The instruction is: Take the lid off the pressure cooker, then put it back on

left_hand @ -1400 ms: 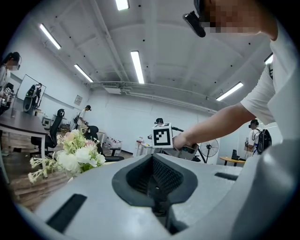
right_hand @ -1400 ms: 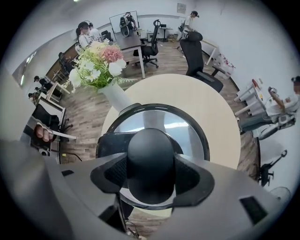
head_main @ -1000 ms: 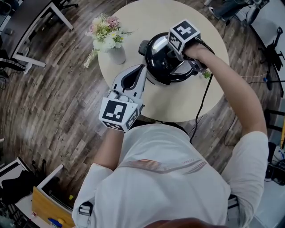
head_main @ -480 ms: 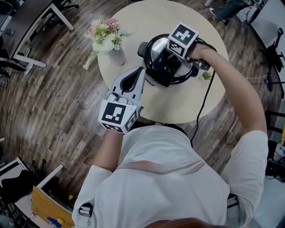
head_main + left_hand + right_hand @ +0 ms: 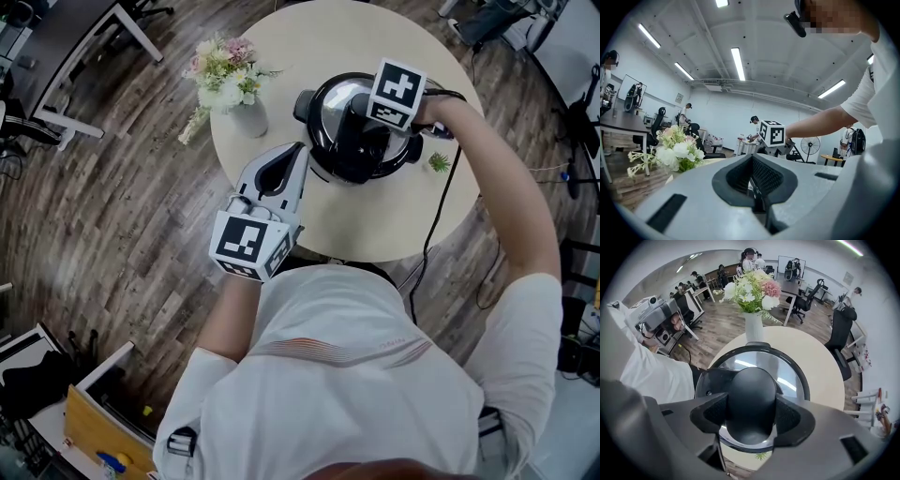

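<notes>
Head view: pressure cooker (image 5: pixel 303 101) on round desk (image 5: pixel 375 225), lid (image 5: pixel 342 98) on; right gripper (image 5: pixel 361 141) atop it, pointing down; left gripper (image 5: pixel 296 155) just beside cooker.
Left gripper view: left fingers (image 5: pixel 764 178) clenched together, empty.
Right gripper view: right fingers (image 5: pixel 794 420) grasping lid knob (image 5: pixel 751 399).

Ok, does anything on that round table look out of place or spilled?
Only one small thing: a loose green sprig lies on the table beside the pressure cooker, on the side away from the vase of flowers. Nothing looks spilled, and the lid seems seated on the cooker.
</notes>
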The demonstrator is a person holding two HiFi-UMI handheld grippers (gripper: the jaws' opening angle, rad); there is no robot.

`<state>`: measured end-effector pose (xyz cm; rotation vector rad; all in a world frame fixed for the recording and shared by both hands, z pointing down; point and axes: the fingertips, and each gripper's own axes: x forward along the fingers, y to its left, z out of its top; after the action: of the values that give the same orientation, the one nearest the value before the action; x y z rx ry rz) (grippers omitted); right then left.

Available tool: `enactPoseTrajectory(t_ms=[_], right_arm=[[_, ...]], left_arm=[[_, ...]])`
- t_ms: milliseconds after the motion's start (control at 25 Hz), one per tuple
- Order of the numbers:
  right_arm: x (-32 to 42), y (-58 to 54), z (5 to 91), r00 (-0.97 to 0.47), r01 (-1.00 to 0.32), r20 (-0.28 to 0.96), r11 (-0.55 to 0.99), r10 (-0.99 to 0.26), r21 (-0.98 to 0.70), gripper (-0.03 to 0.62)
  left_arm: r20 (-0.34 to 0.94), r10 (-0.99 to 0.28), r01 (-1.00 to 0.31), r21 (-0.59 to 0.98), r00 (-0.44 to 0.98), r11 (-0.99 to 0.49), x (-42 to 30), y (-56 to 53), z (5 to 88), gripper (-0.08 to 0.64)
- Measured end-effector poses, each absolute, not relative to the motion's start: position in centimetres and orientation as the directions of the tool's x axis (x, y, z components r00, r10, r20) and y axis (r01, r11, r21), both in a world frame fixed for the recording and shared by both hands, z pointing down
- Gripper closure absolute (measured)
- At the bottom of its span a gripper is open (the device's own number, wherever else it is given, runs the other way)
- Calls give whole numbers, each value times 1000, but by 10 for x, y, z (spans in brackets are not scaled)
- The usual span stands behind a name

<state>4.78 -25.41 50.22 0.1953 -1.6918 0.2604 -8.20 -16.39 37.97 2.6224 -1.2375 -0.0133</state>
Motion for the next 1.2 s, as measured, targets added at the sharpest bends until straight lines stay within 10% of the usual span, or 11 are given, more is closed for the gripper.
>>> enactPoseTrajectory(t_ms=[680, 1200], right_arm=[[46, -255, 477, -320, -311, 942, 950, -101, -4, 284], [65, -242, 335, -647, -690, 354, 716, -675, 104, 347]], left_arm=[[109, -761, -764, 201, 640, -613, -75, -159, 375, 555], [103, -764, -770, 125, 637, -625, -72, -176, 359, 555]])
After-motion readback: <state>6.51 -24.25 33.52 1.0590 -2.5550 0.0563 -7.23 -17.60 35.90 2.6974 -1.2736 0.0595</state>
